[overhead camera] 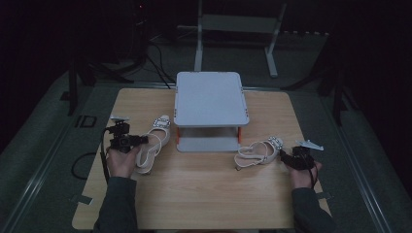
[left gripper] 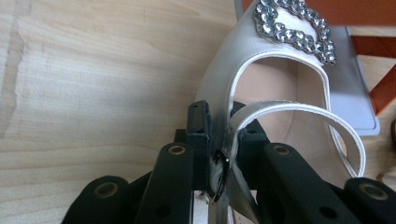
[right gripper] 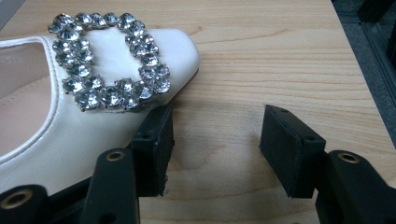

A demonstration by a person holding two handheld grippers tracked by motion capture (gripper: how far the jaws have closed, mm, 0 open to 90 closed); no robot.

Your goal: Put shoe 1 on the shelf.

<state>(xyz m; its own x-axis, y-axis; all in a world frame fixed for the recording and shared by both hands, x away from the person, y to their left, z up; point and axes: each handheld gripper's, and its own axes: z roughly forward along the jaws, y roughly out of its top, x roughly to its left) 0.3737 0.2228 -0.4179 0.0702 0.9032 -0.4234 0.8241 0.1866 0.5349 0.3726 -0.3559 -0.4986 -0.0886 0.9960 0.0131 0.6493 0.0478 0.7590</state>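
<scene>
- The strap [left gripper: 280, 109] of the left sandal [overhead camera: 153, 143] is being pinched between the narrow jaws of the left gripper [left gripper: 223, 140], with a small metal ring caught at the same spot; only a thin band of material is being held, not the body of the shoe.
- A slip is being risked: the strap is slender and smooth, and if the sandal is being carried by it alone, the weight of the sole and heel could be pulling it out of the pads.
- The strap could also be getting stretched or creased where it is being squeezed, and the ring could be getting bent if pressure is being put on it.
- The left sandal is being kept at the left of the wooden table [overhead camera: 204, 194], its toe with the rhinestone buckle [left gripper: 294, 28] pointing far, toward the near left leg of the small grey rack [overhead camera: 211, 97]. A swinging shoe could be knocking against the orange leg [left gripper: 380, 88] or the lower shelf.
- The right gripper [right gripper: 215, 140] is being held with its jaws wide apart and nothing between them; its left pad is lying just beside the toe of the right sandal [right gripper: 93, 107].
- The right sandal is being left on the table at the right, near the rack's near right corner. A closing of the jaws here could be missing the shoe altogether, or the toe could be getting nudged sideways and the jewelled buckle [right gripper: 109, 65] scraped.
- With both shoes near the rack, a collision between a sandal and the rack is being judged the chief hazard.
</scene>
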